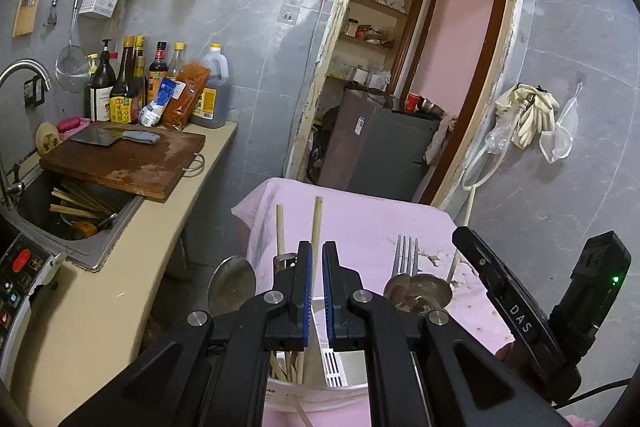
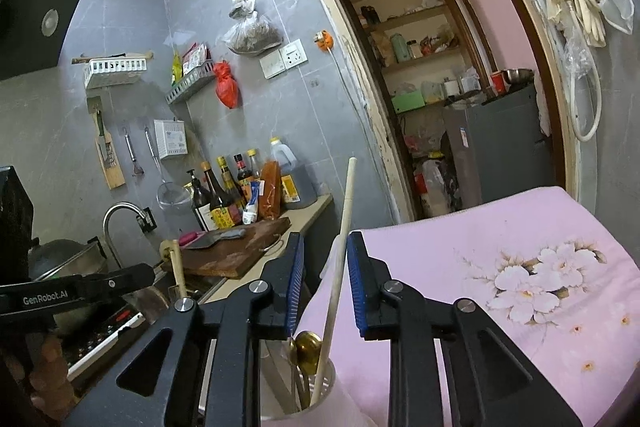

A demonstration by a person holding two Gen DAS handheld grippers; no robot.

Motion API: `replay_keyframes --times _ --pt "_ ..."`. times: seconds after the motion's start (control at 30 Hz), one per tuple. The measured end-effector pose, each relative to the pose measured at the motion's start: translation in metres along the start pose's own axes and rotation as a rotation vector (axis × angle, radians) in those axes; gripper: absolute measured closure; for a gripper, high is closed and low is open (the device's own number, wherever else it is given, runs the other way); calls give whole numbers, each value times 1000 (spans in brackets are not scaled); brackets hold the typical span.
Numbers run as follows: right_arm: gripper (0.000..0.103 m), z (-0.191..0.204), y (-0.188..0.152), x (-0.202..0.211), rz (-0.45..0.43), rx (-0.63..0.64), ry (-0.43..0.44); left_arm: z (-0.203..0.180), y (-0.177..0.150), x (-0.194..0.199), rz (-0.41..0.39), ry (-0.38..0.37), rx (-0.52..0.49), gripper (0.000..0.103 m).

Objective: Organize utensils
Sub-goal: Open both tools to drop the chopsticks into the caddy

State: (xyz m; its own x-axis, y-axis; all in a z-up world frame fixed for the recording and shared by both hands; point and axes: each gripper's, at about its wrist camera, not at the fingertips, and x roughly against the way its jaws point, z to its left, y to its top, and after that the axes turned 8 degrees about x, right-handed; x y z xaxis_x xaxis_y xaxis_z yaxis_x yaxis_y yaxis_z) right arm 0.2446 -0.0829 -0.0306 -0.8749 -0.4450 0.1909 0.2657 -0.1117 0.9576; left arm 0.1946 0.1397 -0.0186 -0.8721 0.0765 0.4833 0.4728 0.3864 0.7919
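Observation:
My left gripper (image 1: 318, 247) is shut on a pale wooden chopstick (image 1: 317, 219) that stands upright between its blue pads. Below it is a white utensil holder (image 1: 335, 367) with more chopsticks in its left compartment. Spoons (image 1: 424, 291) and a fork (image 1: 406, 253) stick up from its right side, and one spoon (image 1: 232, 283) from its left. My right gripper (image 2: 326, 239) is open. A long chopstick (image 2: 340, 255) stands between its pads, with its lower end in the holder (image 2: 348, 403) beside a gold spoon (image 2: 306, 347). It leans near the right pad and is not pressed.
The holder stands on a table under a pink flowered cloth (image 2: 520, 227). To the left is a counter with a wooden cutting board (image 1: 120, 159), a cleaver, sauce bottles (image 1: 132, 83) and a sink (image 1: 76, 211) holding chopsticks. A doorway (image 1: 400, 67) with a grey fridge lies behind.

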Motion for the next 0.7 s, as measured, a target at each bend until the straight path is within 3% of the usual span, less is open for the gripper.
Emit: replay_keyframes --times 0.53,0.7 --pt "58 0 16 16 36 1 -44 -5 7 10 11 -9 -26 87" --pt "50 1 23 25 44 17 -78 -7 10 10 0 -31 -27 75"
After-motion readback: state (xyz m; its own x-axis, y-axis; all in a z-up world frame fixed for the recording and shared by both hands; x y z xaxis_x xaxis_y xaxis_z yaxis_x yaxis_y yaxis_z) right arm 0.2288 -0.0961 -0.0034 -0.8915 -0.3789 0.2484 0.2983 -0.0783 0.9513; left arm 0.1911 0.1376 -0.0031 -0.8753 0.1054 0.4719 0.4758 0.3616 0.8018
